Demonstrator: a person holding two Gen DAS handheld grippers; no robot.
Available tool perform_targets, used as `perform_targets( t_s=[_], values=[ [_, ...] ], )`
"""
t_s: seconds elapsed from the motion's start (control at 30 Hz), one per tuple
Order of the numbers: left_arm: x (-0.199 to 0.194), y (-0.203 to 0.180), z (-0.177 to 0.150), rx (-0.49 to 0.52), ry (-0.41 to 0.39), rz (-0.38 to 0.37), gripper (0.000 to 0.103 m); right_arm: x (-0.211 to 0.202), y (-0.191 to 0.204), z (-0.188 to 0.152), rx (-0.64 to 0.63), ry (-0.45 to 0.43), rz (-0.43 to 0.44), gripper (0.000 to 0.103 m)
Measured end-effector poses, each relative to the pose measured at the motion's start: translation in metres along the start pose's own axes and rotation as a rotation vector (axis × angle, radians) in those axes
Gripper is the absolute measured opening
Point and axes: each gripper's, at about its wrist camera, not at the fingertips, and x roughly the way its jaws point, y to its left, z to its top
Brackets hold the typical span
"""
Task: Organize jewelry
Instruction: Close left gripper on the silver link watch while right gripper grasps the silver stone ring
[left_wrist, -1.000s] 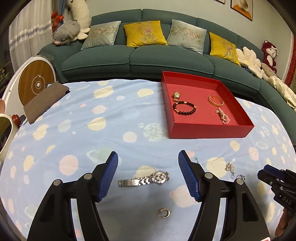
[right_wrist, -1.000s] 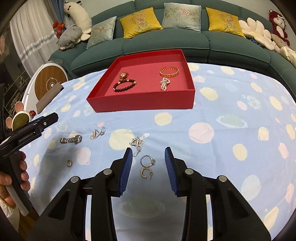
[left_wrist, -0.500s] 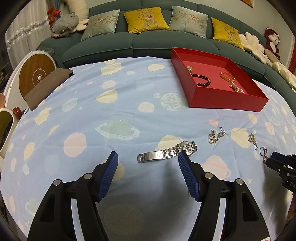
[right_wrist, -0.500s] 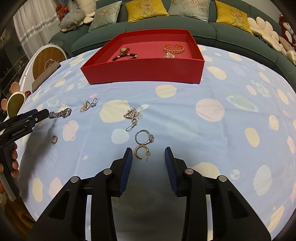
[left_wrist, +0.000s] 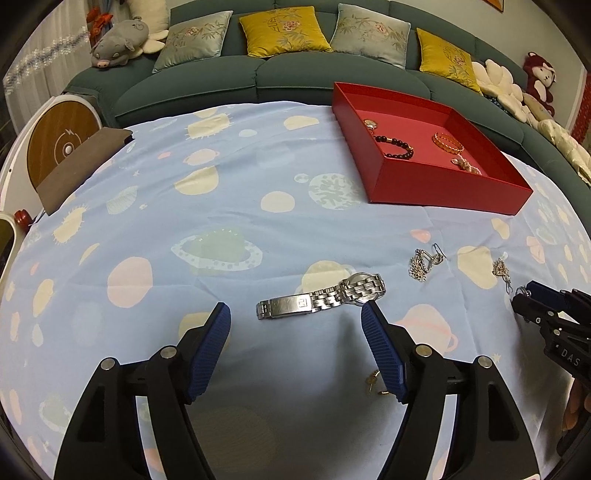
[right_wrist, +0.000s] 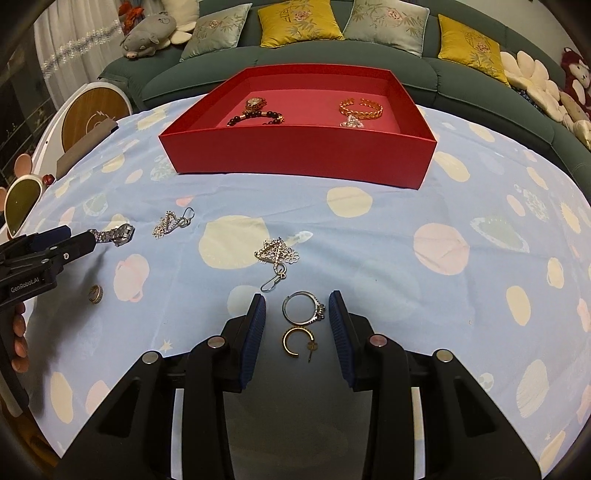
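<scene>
1. Two grippers hang low over a table covered by a blue spotted cloth (left_wrist: 236, 206), both near its front edge.
2. Left gripper (left_wrist: 295, 317): jaws wide and just widened further, gripping nothing; the silver watch (left_wrist: 321, 299) lies flat on the cloth just beyond the fingertips, its dial end beside the right-hand pad.
3. Right gripper (right_wrist: 297, 308): jaws narrow, pads apart from any item; a silver ring (right_wrist: 303, 308) lies between the fingertips, with a gold hoop earring (right_wrist: 297, 341) just behind it.
4. Farther out, a silver pendant (right_wrist: 276, 254) and a silver earring (right_wrist: 171, 223) rest on the cloth.
5. Red tray (right_wrist: 295, 155): towards the far edge, holding a beaded bracelet (right_wrist: 258, 117) and a gold bangle (right_wrist: 361, 107).
</scene>
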Motion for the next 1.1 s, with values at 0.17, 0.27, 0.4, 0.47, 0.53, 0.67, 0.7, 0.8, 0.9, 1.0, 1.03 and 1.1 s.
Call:
perform_targets(
  t_s=[0.17,0.27,0.4,0.47,0.53,0.67,0.7,0.8,0.9,1.0,1.03,1.1],
  values=[
    [0.002,-0.001,0.001,-0.002,0.001,0.001,0.072,0.0,0.0,0.0,-0.014,-0.008,-0.019,0.024],
    [0.003,-0.004,0.002,0.003,-0.001,0.001,0.072,0.0,-0.001,0.0,-0.01,-0.009,-0.018,0.024],
    [0.009,-0.011,0.006,0.023,-0.002,0.004,0.072,-0.001,-0.002,0.001,-0.001,-0.011,-0.013,0.024],
    [0.013,-0.016,0.009,0.032,-0.006,0.008,0.072,-0.003,-0.002,0.002,0.006,-0.016,-0.007,0.024],
    [0.016,-0.019,0.013,0.037,-0.017,0.007,0.072,-0.005,-0.003,0.004,0.013,-0.023,0.001,0.024],
    [0.021,-0.025,0.015,0.053,-0.037,0.004,0.072,-0.008,-0.004,0.006,0.023,-0.026,0.016,0.024],
    [0.023,-0.026,0.015,0.057,-0.035,0.005,0.072,-0.008,-0.003,0.006,0.025,-0.027,0.018,0.024],
    [0.029,-0.028,0.013,0.076,-0.035,0.004,0.072,-0.007,-0.003,0.006,0.027,-0.024,0.023,0.024],
    [0.032,-0.03,0.012,0.088,-0.034,0.01,0.072,-0.006,-0.002,0.007,0.03,-0.021,0.028,0.024],
    [0.033,-0.03,0.012,0.065,-0.021,0.001,0.072,-0.005,-0.001,0.008,0.035,-0.017,0.038,0.024],
    [0.033,-0.031,0.012,0.058,-0.014,-0.006,0.071,-0.005,0.0,0.009,0.035,-0.016,0.04,0.024],
    [0.03,-0.034,0.009,0.064,-0.003,-0.026,0.069,-0.003,0.001,0.01,0.037,-0.014,0.043,0.024]
  ],
)
